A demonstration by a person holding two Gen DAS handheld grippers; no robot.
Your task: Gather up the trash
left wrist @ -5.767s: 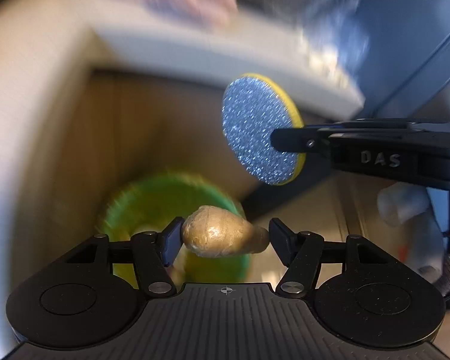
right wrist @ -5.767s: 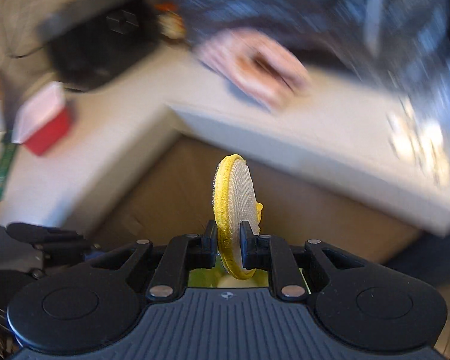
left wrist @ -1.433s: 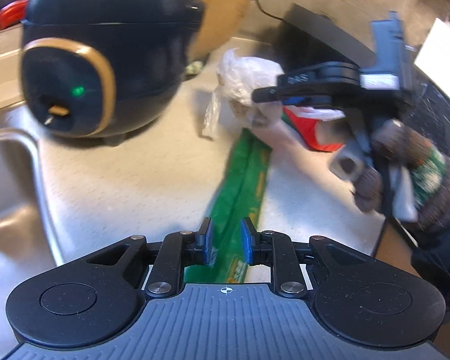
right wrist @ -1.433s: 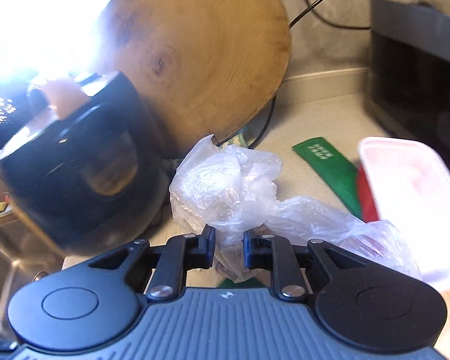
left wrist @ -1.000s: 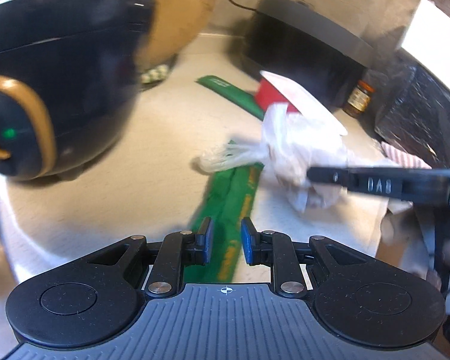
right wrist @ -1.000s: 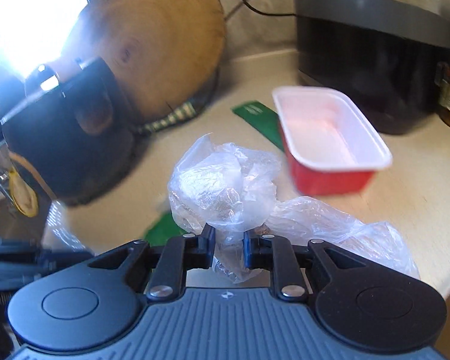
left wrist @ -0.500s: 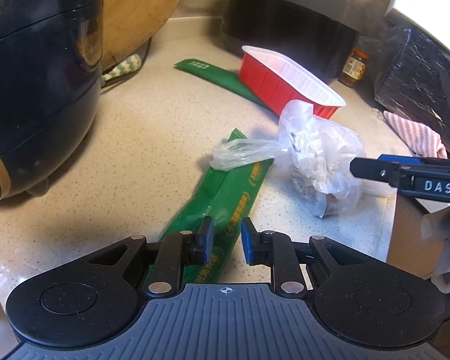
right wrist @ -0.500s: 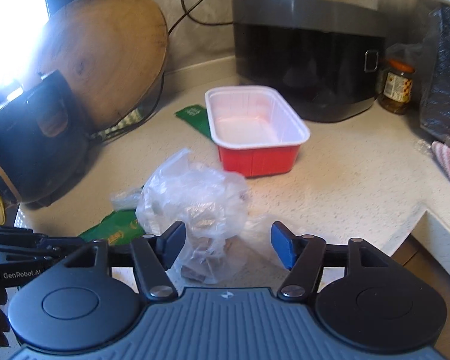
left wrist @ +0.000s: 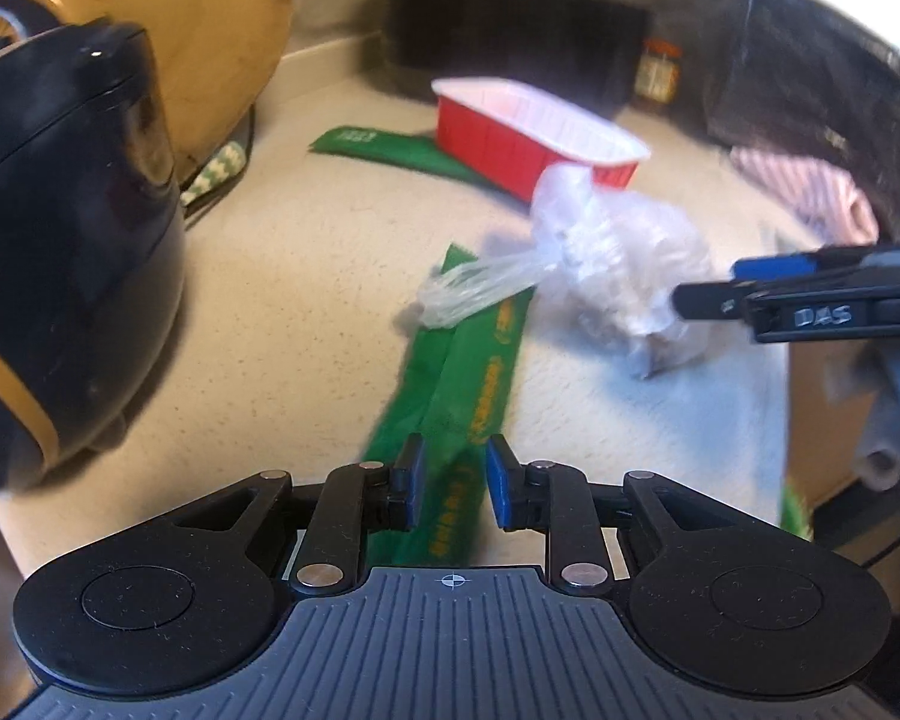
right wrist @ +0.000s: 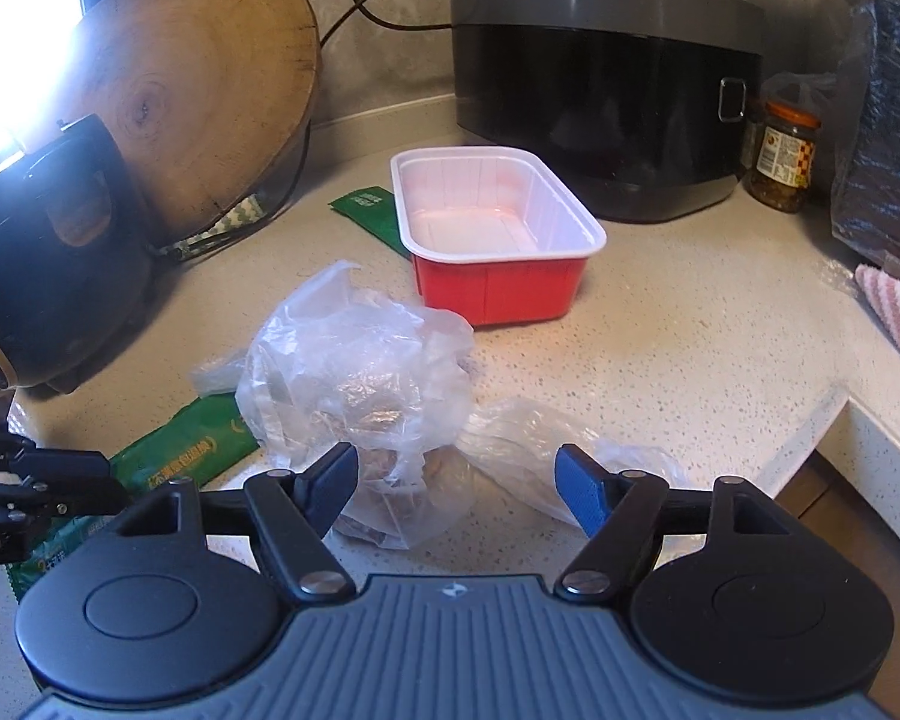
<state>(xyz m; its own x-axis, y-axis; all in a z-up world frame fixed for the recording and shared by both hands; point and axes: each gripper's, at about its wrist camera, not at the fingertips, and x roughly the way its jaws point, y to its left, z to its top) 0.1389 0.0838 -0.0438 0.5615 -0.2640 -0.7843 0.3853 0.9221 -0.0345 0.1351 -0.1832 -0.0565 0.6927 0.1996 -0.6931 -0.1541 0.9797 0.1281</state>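
Note:
A long green wrapper (left wrist: 480,372) (right wrist: 180,456) lies flat on the speckled counter. Its near end runs between the jaws of my left gripper (left wrist: 453,480) (right wrist: 111,483). Those jaws are opening, and the wrapper is wider than the gap between them. A crumpled clear plastic bag (left wrist: 612,258) (right wrist: 360,372) rests on the counter just ahead of my right gripper (right wrist: 456,480) (left wrist: 714,285). That gripper stands wide open and is still opening, with its pads clear of the bag. Behind the bag sit a red tray (right wrist: 498,294) (left wrist: 510,138) with a white inside and a second green wrapper (right wrist: 372,210) (left wrist: 378,141).
A black rice cooker (left wrist: 60,240) (right wrist: 42,252) stands at the left with a round wooden board (right wrist: 192,90) leaning behind it. A dark appliance (right wrist: 600,90), a jar (right wrist: 786,150) and a striped cloth (right wrist: 894,306) are at the back right. The counter's edge (right wrist: 840,420) drops off at the near right.
My right gripper's jaws opened and let go of the plastic bag, which now rests on the counter. Both views swung toward the counter's corner. The green wrapper stayed between my left gripper's jaws.

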